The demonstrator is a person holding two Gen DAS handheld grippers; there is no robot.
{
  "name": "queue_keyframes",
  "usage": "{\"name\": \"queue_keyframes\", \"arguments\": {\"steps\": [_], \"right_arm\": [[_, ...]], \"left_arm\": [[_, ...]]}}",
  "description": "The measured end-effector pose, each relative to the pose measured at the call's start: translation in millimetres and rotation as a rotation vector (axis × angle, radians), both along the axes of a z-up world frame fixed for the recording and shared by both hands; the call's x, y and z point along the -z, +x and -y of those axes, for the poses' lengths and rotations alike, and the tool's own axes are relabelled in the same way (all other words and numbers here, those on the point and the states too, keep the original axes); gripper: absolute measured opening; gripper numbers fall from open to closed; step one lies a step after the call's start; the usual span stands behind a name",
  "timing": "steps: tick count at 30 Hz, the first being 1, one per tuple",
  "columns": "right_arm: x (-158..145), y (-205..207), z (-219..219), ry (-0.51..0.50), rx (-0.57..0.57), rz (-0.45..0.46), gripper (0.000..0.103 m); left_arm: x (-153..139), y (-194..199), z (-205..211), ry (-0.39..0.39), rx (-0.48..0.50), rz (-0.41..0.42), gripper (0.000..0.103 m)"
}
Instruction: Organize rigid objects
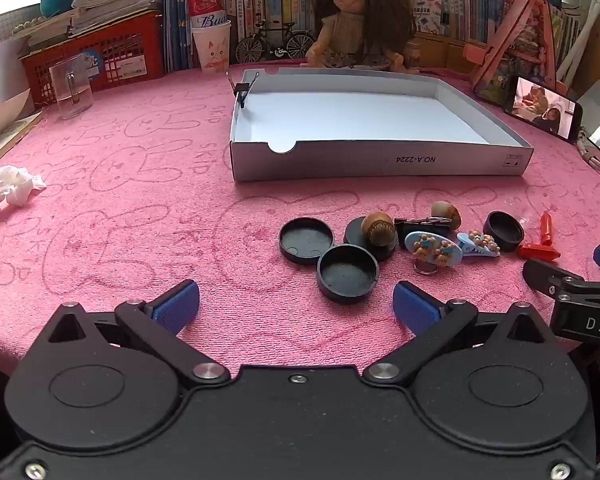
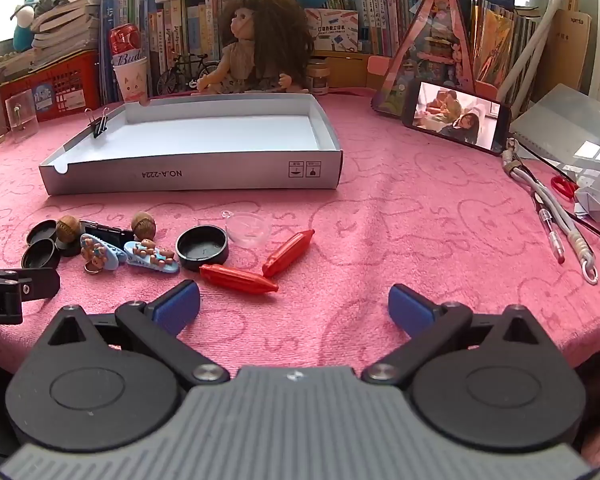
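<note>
Both tools low over the pink-clothed desk (image 2: pixel 400 208), and our landmark is the white cardboard tray (image 1: pixel 380 164) standing at the back, a black binder clip (image 1: pixel 243 90) pinched onto its left wall. Left of the tray, well apart, a crumpled tissue (image 1: pixel 8 192) lies alone. The left tool (image 1: pixel 296 304) has its blue pads spread wide, nothing between them, hovering just short of the clutter. In front of the tray sits the jumble: three black caps (image 1: pixel 306 240) bunched together and touching, an acorn (image 1: pixel 378 228) resting on top of one, a second acorn (image 1: pixel 446 214) behind a black clip. Nearer the camera than those, two blue bear hair clips (image 1: pixel 432 248) lie side by side, then a fourth black cap (image 2: pixel 202 248), a clear little cup (image 2: pixel 248 228) just behind it, and two red plastic pieces (image 2: pixel 288 256) meeting at an angle. The right tool (image 2: pixel 294 306) is also spread wide and holding nothing, over bare cloth in front of the tray's right end. Right of the tray, a phone (image 2: pixel 456 120) leans upright, screen lit.
</note>
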State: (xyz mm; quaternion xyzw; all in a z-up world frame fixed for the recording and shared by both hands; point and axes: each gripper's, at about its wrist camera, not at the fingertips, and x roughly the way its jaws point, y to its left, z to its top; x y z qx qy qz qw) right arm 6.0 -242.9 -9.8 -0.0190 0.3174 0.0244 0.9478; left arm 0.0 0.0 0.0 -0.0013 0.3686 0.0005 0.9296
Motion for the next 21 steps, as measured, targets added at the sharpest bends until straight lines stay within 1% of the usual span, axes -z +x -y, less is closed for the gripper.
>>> {"name": "queue_keyframes", "arguments": {"steps": [15, 21], "right_arm": [[-4.3, -0.3, -5.0, 0.001, -0.003, -0.008, 0.103], [-0.1, 1.3, -0.4, 0.001, -0.005, -0.009, 0.103]], "left_arm": [[-0.2, 0.2, -0.1, 0.0, 0.0, -0.004, 0.103], [-0.4, 0.6, -0.1, 0.001, 0.0, -0.007, 0.103]]}}
